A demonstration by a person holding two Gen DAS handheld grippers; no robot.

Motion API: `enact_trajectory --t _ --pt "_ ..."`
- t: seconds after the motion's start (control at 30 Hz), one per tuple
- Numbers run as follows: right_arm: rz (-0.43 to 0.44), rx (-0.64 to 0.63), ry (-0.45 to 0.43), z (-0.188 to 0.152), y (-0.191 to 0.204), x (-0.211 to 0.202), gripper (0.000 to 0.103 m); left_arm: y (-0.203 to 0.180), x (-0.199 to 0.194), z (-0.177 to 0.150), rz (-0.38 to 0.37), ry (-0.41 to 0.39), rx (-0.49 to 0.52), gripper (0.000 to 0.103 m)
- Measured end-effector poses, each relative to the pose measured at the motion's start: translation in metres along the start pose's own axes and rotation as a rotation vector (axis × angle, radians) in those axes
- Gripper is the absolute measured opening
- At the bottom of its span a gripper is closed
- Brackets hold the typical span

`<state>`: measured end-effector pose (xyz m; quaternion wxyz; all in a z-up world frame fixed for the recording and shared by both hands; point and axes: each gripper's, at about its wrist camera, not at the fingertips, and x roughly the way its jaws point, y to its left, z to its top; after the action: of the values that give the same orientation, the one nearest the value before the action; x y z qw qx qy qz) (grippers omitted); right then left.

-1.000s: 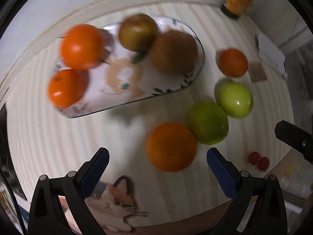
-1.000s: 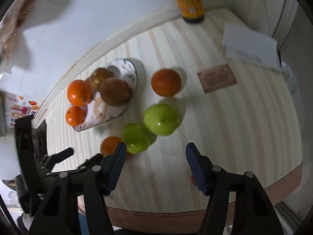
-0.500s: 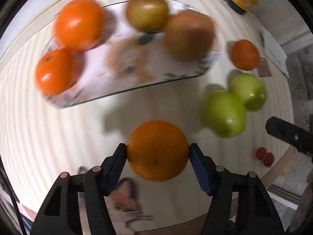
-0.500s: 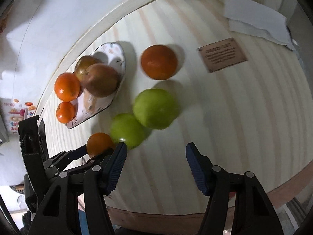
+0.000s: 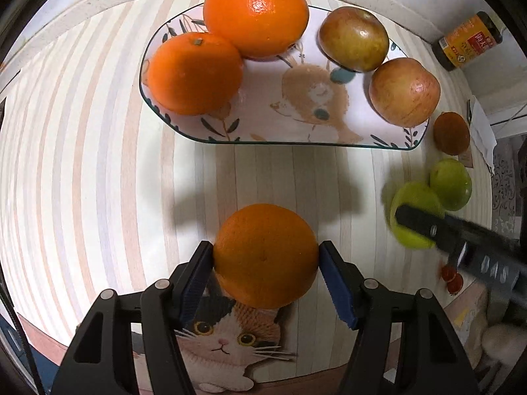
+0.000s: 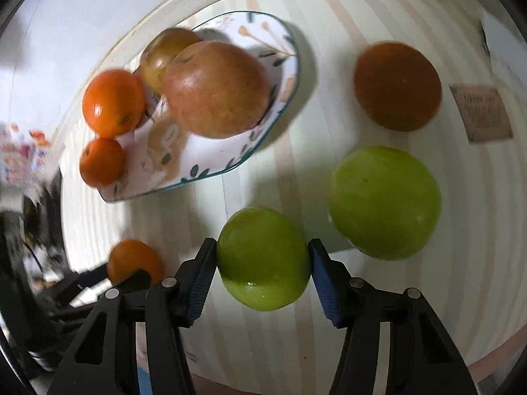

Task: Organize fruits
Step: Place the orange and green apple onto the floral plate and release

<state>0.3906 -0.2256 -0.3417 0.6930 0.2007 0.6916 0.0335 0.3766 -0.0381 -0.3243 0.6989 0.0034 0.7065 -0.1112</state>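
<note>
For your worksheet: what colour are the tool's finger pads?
Blue finger pads, clearest in the left wrist view.

My left wrist camera looks steeply down and forward along my left claw (image 5: 266, 253), close above the pale striped wooden tabletop (image 5: 98, 197), with the oval floral-patterned ceramic plate (image 5: 263, 125) filling the upper frame. My right wrist camera, equally close, faces the same plate (image 6: 280, 65) from its right end, upper left of frame. Both views share the plate, two green apples and the left claw's orange.

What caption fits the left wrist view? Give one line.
Left gripper clamps an orange before the fruit plate.
</note>
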Motion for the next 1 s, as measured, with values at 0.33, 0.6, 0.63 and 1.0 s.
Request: enact_trajectory --t 0.33,0.6,0.63,1.0 --pt "0.005 -0.023 0.024 -0.016 0.018 0.011 0.058 -0.005 -0.008 0.006 0.004 -0.007 -0.007 0.063" --pt "0.158 0.112 0.017 -0.014 0.005 -0.001 0.058 -0.002 -0.054 0.032 -0.057 -0.081 -0.025 0.063" --pt "0.186 0.135 0.015 -0.011 0.004 -0.003 0.058 -0.003 -0.061 0.036 -0.066 -0.092 -0.029 0.063" --pt "0.51 0.506 -0.08 0.031 -0.011 -0.012 0.059 -0.001 -0.075 0.116 -0.1 -0.094 -0.109 0.064"
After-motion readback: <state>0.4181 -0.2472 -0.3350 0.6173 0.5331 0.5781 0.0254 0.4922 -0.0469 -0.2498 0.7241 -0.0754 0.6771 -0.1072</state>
